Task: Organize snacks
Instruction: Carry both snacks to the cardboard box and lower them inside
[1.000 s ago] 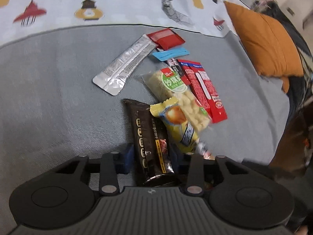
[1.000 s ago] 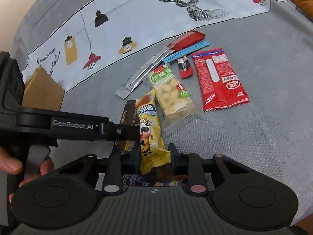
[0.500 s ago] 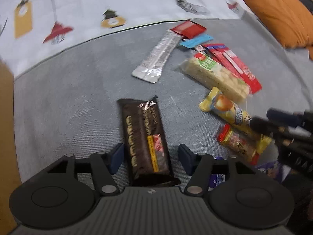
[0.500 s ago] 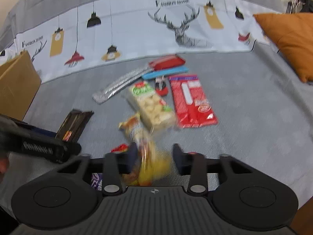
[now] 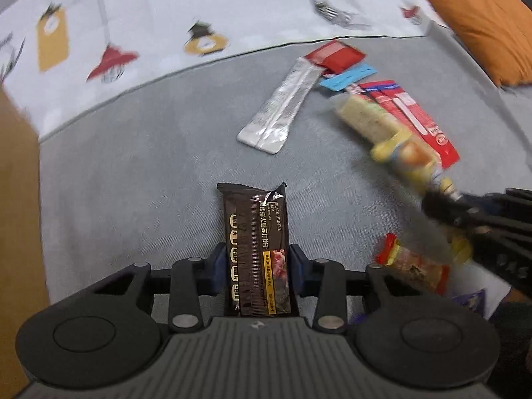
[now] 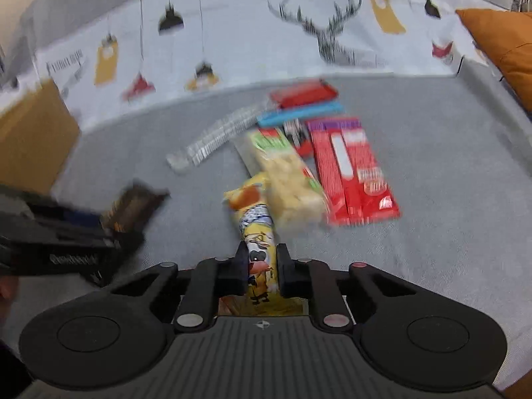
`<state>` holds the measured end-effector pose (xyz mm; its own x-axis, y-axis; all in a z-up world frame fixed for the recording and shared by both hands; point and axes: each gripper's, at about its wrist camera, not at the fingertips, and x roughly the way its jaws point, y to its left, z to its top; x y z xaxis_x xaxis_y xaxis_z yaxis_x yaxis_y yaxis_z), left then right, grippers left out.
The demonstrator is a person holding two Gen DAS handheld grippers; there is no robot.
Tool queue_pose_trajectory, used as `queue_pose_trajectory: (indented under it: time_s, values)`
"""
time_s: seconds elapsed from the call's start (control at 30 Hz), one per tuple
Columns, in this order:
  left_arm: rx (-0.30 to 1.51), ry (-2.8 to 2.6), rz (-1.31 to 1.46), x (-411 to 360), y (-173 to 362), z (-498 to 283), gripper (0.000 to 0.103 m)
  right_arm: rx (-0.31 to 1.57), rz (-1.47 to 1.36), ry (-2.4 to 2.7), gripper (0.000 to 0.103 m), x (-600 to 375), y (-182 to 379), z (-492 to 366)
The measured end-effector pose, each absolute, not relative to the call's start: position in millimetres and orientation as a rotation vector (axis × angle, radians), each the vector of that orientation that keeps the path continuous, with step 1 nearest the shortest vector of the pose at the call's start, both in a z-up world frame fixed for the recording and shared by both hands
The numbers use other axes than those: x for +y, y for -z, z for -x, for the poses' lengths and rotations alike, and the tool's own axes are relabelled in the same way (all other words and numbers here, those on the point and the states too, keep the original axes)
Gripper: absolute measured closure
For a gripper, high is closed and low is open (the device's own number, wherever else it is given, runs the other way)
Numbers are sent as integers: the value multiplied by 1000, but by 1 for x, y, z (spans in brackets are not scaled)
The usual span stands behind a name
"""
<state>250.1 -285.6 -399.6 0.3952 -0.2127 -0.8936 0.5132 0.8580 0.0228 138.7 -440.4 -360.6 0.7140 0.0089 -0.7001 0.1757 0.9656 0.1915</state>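
Note:
My left gripper [image 5: 256, 267] is shut on a dark brown cracker packet [image 5: 254, 232] and holds it above the grey cloth. My right gripper [image 6: 261, 266] is shut on a yellow snack packet [image 6: 256, 229]; it also shows at the right in the left wrist view [image 5: 410, 159]. On the cloth lie a silver sachet [image 5: 282, 109], a red sachet [image 5: 335, 56], a blue strip [image 5: 347, 78], a clear packet of pale puffs [image 6: 286, 179] and a red packet [image 6: 352, 173]. A small red-ended packet [image 5: 412, 267] lies near my left gripper.
A brown cardboard box [image 5: 16, 216] stands at the left; it also shows in the right wrist view [image 6: 33, 139]. An orange cushion [image 5: 482, 23] lies at the back right. A white printed cloth [image 5: 199, 16] covers the back.
Both grippers have lifted their packets off the pile. The left has carried the brown packet to the left, away from the others. The right has risen with the yellow packet.

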Motion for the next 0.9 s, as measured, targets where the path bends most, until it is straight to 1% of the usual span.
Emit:
queue_pose_trajectory:
  time_s: [0.13,0.3,0.43,0.57,0.7,0.9]
  values:
    - [1079,462,-292,-278,372,-244,60,710,-342,72,87,-452,344,-126]
    - [1001,441,-248,-256,324,-228,60,679,-350,125,87,-448,333,-112]
    - [925,419,-180,-226,283,-213,60,667,-357,101,87,-420,317,-102]
    - [845,412,-131,-192,239,-193,60,616,-334,47,87,-374,283,-93]
    - [763,394,-68,-150,196,-174,60,533,-334,-13,87,-321,241,-87]
    - [633,336,-26,-80,136,-142,60,432,-252,-161,87,-239,171,-87]
